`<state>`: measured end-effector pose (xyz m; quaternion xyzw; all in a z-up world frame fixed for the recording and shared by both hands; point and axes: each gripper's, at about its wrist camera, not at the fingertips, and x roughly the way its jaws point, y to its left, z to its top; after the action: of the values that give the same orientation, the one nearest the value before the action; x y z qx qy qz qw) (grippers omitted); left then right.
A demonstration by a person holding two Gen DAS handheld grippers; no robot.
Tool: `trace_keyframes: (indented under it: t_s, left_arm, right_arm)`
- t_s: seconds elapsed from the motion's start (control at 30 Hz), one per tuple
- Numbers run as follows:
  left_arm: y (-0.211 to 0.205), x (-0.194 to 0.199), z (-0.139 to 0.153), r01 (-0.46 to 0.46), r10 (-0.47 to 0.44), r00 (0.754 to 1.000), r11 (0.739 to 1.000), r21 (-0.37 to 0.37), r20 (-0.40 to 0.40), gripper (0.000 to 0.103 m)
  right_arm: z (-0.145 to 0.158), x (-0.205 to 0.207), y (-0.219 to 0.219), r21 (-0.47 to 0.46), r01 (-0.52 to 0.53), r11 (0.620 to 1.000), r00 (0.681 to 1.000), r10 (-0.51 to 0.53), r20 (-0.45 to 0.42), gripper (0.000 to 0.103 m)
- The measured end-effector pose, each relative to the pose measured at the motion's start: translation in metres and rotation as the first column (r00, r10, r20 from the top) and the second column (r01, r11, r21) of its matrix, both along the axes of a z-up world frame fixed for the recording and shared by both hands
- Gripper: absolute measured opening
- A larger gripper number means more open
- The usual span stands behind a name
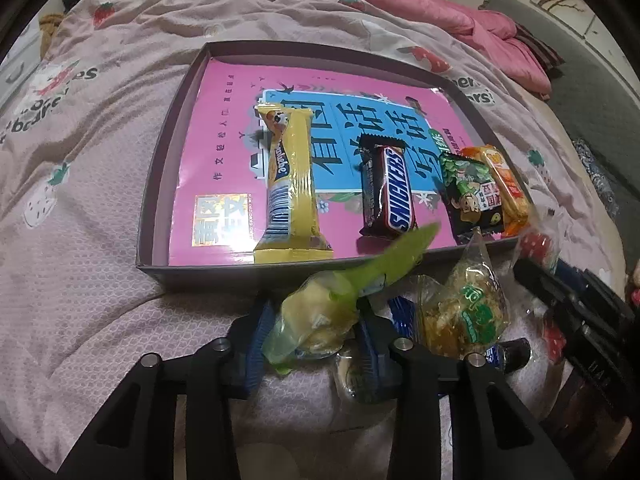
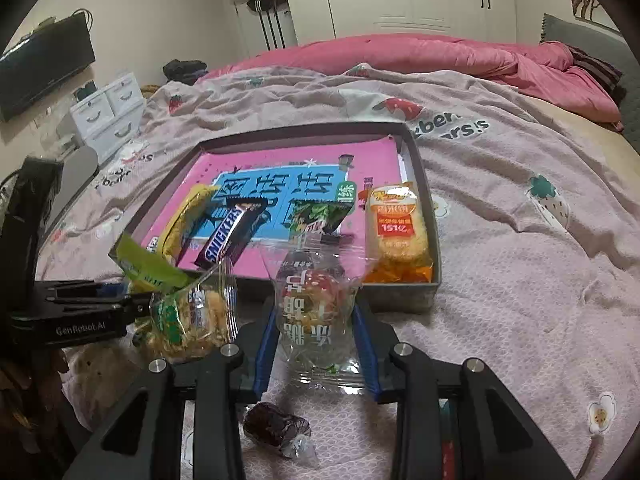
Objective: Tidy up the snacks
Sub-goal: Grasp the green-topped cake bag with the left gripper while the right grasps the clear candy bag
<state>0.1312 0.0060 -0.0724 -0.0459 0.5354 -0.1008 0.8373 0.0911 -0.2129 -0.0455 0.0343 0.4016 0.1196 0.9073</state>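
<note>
A grey tray [image 1: 156, 184] lined with a pink book lies on the bed. In it lie a yellow bar [image 1: 290, 184], a Snickers [image 1: 390, 192], a dark green packet [image 1: 470, 196] and an orange cracker pack [image 1: 506, 192]. My left gripper [image 1: 316, 324] is shut on a green-wrapped snack [image 1: 320, 320], just short of the tray's near wall. My right gripper [image 2: 316, 320] is shut on a clear packet with a red snack [image 2: 316, 304], near the tray's [image 2: 404, 300] front edge. The left gripper also shows in the right wrist view [image 2: 132, 304].
A clear bag of yellow snacks [image 1: 468, 308] [image 2: 192, 316] lies between the grippers. A dark wrapped sweet [image 2: 276, 428] lies under my right gripper. A rumpled pink quilt [image 2: 440, 56] lies behind the tray. Drawers [image 2: 108, 112] and a TV [image 2: 44, 64] stand at the left.
</note>
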Motion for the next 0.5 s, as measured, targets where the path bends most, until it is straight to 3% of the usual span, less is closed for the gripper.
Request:
trace_keyframes:
  t_s: [0.5]
  left_arm:
    - [0.008,-0.013,0.026,-0.012,0.012,0.999,1.0,-0.008,0.045,0.037]
  right_arm:
    - [0.009,-0.002,-0.005,0.033,0.003,0.999,1.0,-0.004,0.03,0.036]
